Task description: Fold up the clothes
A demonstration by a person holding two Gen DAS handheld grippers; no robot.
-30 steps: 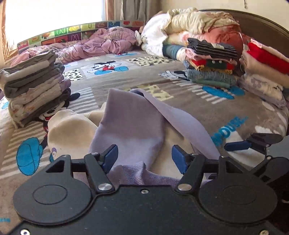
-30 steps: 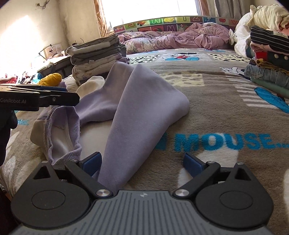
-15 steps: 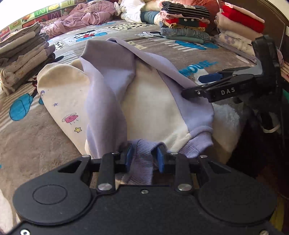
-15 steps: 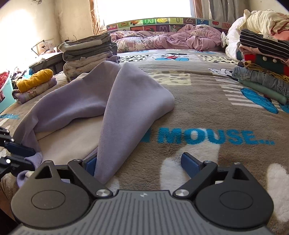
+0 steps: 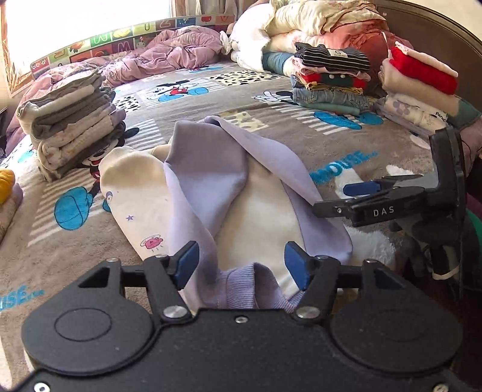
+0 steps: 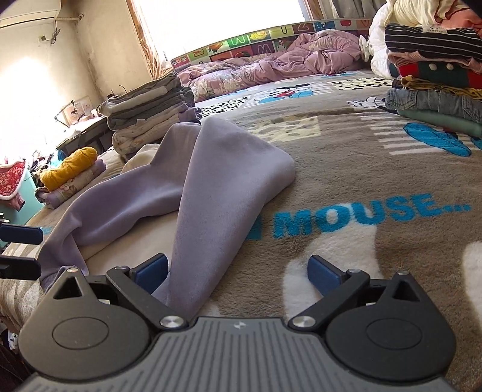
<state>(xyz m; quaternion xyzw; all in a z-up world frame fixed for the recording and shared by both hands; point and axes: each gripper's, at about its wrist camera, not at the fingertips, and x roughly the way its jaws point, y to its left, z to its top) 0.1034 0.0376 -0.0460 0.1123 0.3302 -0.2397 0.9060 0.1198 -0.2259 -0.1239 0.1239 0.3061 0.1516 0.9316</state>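
1. Two views. Left wrist: left tool (image 5: 241, 265) gapes wide around the sweatshirt's (image 5: 211, 184) ribbed hem, seemingly not pinching it; the sweatshirt lies on the bed (image 5: 316, 144).
2. Right wrist: right tool (image 6: 238, 271) spread wide, sweatshirt's lilac sleeve (image 6: 223, 193) just beside its left finger.

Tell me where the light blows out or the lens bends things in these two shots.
Left wrist view: the sunlit window is blown white and the colourful alphabet bed rail bows. Right wrist view: the window is blown out too, with glare on the cream wall.
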